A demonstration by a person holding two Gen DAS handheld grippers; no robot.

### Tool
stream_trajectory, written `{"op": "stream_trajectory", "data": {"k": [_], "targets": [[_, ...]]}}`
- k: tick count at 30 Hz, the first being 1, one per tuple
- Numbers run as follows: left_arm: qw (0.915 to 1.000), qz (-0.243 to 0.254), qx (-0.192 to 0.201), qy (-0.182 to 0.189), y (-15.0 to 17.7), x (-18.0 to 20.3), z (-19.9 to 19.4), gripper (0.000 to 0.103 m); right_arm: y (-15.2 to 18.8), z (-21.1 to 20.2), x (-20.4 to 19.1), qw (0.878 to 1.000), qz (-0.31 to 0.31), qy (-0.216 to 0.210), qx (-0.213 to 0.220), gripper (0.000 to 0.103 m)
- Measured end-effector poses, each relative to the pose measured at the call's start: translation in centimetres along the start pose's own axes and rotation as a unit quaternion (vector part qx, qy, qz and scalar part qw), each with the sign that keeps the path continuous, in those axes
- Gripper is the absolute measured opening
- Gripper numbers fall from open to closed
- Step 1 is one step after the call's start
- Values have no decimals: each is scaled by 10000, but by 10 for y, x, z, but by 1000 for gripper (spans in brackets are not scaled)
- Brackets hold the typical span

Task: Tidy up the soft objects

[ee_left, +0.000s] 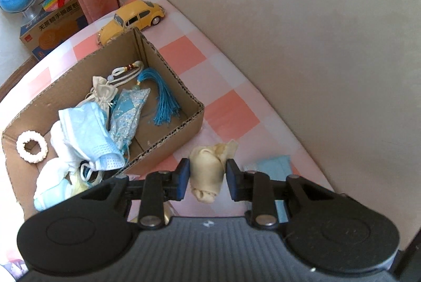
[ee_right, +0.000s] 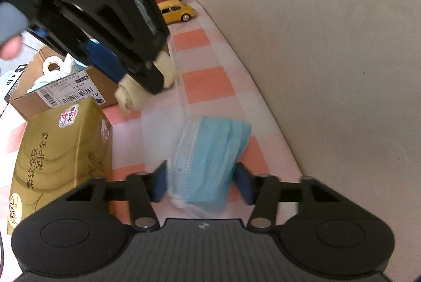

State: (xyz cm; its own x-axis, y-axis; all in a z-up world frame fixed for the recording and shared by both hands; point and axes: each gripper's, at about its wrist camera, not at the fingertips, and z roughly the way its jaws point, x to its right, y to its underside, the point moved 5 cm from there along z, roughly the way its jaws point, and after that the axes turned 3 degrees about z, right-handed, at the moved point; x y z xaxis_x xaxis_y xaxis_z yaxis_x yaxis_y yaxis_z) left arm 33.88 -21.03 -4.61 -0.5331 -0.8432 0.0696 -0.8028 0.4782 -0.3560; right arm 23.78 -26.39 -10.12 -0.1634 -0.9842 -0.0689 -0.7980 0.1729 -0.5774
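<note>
Two tools busy: left tool [ee_left: 208, 178] pinches the cream cloth roll [ee_left: 206, 171]; lift it clear over the box [ee_left: 168, 71] wall. Right tool [ee_right: 201, 183], spread, straddles the blue masks [ee_right: 210, 155].

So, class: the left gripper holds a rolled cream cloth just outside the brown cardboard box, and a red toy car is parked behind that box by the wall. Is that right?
One detail is wrong: the toy car is yellow, not red, as the left wrist view shows. The left gripper does hold the rolled cream cloth just outside the brown cardboard box.
</note>
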Motion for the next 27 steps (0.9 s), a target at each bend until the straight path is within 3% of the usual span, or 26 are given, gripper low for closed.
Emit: {"op": "stream_trajectory", "data": {"k": [3,7,19,27], "targets": [[10000,-30,80,27,2,-2,-10,28,2,-7,0,10000,-27,-1,53,42],[9998,-37,211,35,5,-6,-27,28,2,-23,1,9998,-65,-81,168,38],[9962,-482,618,-389,15,-69,-80,29,-14,-73,-13,9973,-290,-292,609,37],[9894,-933,720,-844,10,-132,-75,29,-22,-79,-26,9957,-499,-338,705,37]]}}
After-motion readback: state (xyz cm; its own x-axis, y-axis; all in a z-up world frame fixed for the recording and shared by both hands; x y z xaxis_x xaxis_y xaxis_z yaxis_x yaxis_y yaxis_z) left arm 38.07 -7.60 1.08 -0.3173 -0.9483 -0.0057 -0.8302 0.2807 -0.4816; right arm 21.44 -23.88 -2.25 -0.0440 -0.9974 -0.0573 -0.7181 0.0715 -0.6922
